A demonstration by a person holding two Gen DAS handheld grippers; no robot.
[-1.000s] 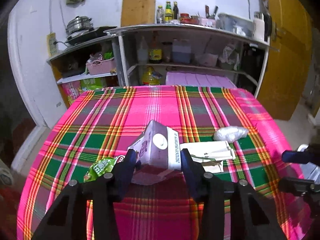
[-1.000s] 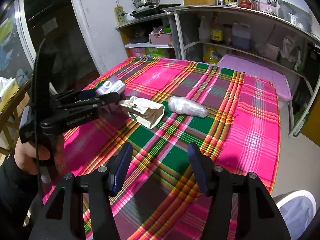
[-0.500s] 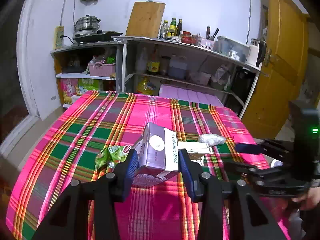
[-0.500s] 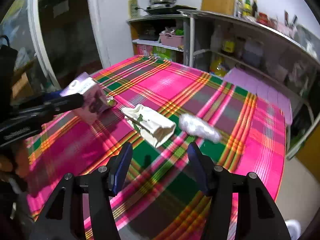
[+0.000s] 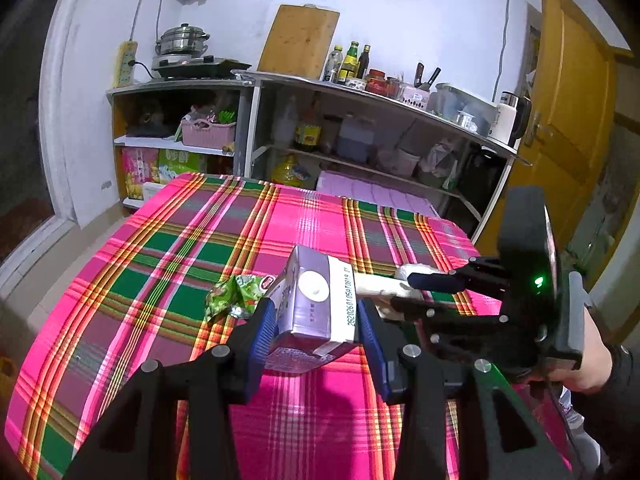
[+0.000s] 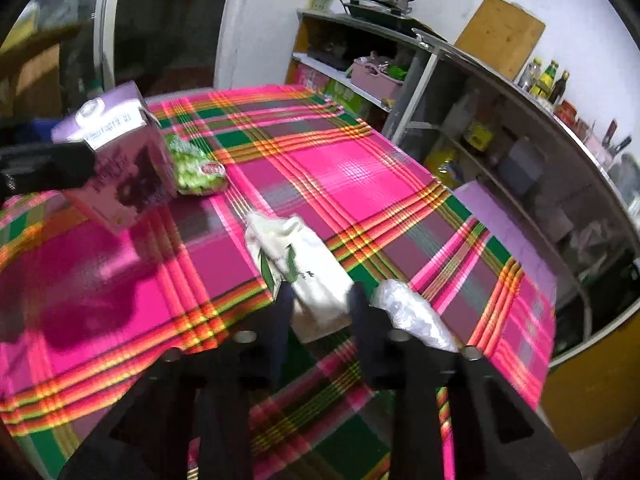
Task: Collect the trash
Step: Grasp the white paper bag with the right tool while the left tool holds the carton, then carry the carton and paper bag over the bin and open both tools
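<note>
A: Surface and room status?

B: Pink/green plaid tablecloth [image 5: 168,280] is covering the table. Open shelving unit [image 5: 256,120] is standing behind it w/ bottles, a pink basket and a steel pot [image 5: 182,38]. Wooden board [image 5: 300,40] is leaning on the white wall; yellow door [image 5: 568,120] is showing at right.

A: Hand pose?

B: Both grippers are pointing forward and down over the table. In the left wrist view a person's hand [image 5: 588,368] is gripping the right unit's handle at the right edge. Right wrist view is motion-blurred.

A: Left gripper [image 5: 316,336] state?

B: Approx. half spread, blue pads pinching the purple carton [image 5: 316,304] on both sides. Carton is sitting tilted, clear of the cloth, cap side facing the camera.

A: Right gripper [image 6: 318,316] state?

B: Jaws are closing. White paper bag [image 6: 304,268] is lying flat on the cloth w/ its near end between the fingers. Pads are appearing to meet the bag's sides; blur is limiting certainty.

A: Other trash positions?

B: Green snack wrapper [image 5: 236,292] is lying on the cloth just beside the carton. Crumpled clear plastic [image 6: 412,316] is lying just beside the bag, touching the right finger's outer side or nearly so; cannot tell which.
</note>
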